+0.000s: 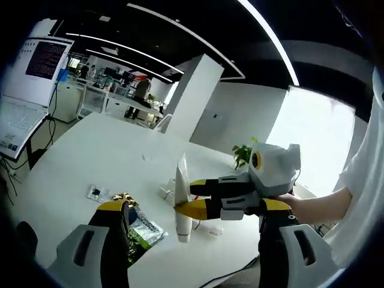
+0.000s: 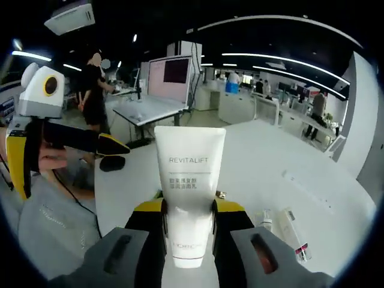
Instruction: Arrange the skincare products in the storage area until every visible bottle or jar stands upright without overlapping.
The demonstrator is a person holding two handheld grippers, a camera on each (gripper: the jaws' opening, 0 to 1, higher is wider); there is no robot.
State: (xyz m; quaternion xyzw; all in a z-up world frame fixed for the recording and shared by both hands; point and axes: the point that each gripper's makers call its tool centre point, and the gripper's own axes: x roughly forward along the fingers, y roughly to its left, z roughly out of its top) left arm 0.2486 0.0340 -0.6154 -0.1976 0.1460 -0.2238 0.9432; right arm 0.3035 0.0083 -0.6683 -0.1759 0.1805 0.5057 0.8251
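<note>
Above the white table (image 1: 90,156), the right gripper (image 1: 191,200) has its fingers clamped on a white tube (image 2: 189,180). The left gripper (image 1: 195,240) is spread wide, holding nothing, with sachets (image 1: 141,231) at its 10 o'clock.

Right gripper (image 2: 189,210) clamps white Revitalift tube (image 2: 189,180) upright above white table (image 2: 270,150); left gripper (image 2: 111,153) alongside.

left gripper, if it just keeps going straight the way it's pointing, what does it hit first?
Probably the white tube clamped in the right gripper, which crosses between the left gripper's jaws. The green sachet lies lower, by the left jaw, on the white table. Depth is hard to judge in the fisheye.
</note>
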